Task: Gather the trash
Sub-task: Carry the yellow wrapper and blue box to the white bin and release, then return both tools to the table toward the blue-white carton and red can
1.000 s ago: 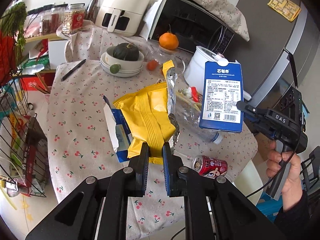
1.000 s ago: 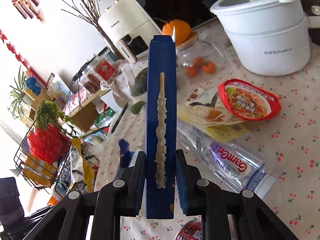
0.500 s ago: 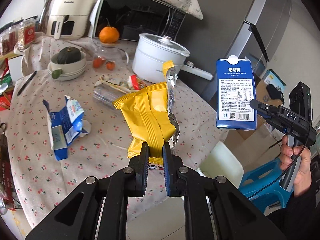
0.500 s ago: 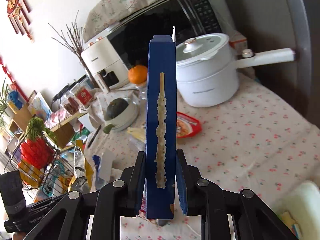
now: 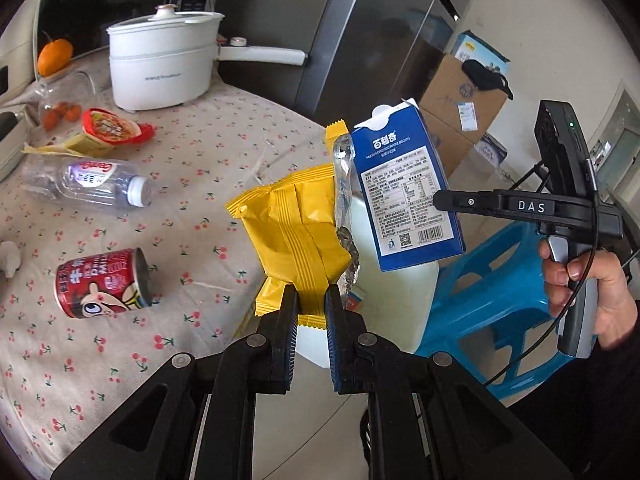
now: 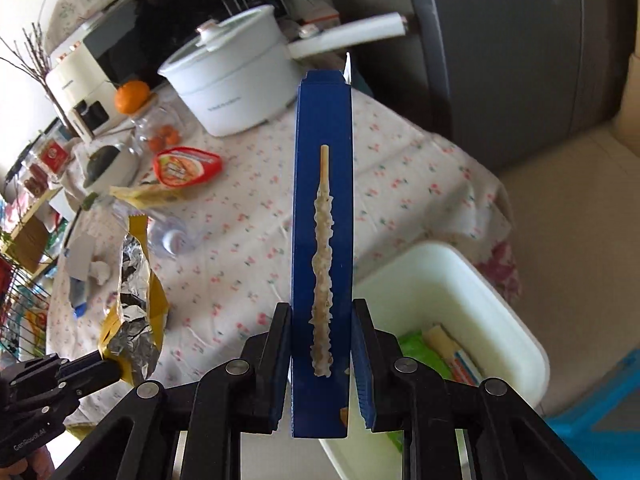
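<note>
My left gripper is shut on a yellow foil snack bag and holds it past the table's edge, over a white bin. The bag also shows in the right wrist view. My right gripper is shut on a blue biscuit box, held upright above the white bin. The box hangs beside the bag in the left wrist view. On the table lie a red can, a clear bottle and a red noodle lid.
A white electric pot with a long handle stands at the table's back. A blue stool sits beside the bin. The bin holds green and white packaging. A grey fridge and cardboard boxes stand behind.
Both grippers have swung right with their loads, from over the middle of the table to its edge above the white bin. The torn blue wrapper has left the left wrist view.
</note>
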Motion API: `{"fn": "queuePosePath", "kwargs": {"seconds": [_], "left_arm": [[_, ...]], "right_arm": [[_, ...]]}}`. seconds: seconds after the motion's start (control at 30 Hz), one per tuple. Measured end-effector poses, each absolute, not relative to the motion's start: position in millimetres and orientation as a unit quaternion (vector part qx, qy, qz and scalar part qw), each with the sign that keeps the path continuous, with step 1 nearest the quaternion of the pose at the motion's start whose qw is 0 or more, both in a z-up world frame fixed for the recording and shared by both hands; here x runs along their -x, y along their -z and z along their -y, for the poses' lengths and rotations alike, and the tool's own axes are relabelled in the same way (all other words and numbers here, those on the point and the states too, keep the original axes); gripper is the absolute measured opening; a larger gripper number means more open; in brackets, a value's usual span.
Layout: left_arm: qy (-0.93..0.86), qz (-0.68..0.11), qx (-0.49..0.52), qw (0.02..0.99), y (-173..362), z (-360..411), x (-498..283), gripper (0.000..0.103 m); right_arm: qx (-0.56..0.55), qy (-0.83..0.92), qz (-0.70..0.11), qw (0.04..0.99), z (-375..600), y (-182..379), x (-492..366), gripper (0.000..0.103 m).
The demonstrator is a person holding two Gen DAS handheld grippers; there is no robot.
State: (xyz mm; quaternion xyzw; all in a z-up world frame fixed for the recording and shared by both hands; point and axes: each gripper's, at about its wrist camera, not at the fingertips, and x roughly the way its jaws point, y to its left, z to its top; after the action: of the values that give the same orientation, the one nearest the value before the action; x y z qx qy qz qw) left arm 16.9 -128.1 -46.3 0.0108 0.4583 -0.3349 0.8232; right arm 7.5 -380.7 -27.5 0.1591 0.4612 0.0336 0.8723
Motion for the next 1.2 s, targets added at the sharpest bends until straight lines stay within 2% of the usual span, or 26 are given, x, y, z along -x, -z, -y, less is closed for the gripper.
{"fn": "queuePosePath", "kwargs": {"seconds": [0.3, 0.47, 0.57, 0.67, 1.0, 1.1, 1.17, 1.2], "left_arm": [[0.351, -0.481, -0.057, 0.802, 80, 171, -12, 0.014], [0.35, -0.492, -0.062, 0.795, 93, 191, -18, 0.014], [0.353, -0.494, -0.06, 0.792, 98, 200, -21, 0.014], [0.356, -0.497, -0.06, 0.79, 103, 208, -25, 0.014], [0.372, -0.488, -0.068, 0.787, 116, 227, -36, 0.016], [0.369, -0.489, -0.067, 0.787, 119, 229, -41, 0.027], [0.358, -0.494, -0.061, 0.79, 119, 226, -43, 0.054], [0.354, -0.493, -0.058, 0.793, 118, 223, -44, 0.059]], "right_arm": [[-0.216, 0.006, -0.564, 0.797, 423, 94, -4, 0.025], [-0.22, 0.005, -0.583, 0.782, 426, 109, -4, 0.026], [-0.217, 0.01, -0.586, 0.781, 426, 108, -6, 0.03], [-0.213, 0.019, -0.577, 0.788, 432, 100, -2, 0.047], [-0.197, 0.047, -0.554, 0.808, 446, 78, 4, 0.058], [-0.191, 0.051, -0.549, 0.812, 448, 73, 5, 0.059], [-0.184, 0.056, -0.546, 0.815, 449, 70, 5, 0.061], [-0.18, 0.058, -0.544, 0.817, 448, 68, 5, 0.062]]}}
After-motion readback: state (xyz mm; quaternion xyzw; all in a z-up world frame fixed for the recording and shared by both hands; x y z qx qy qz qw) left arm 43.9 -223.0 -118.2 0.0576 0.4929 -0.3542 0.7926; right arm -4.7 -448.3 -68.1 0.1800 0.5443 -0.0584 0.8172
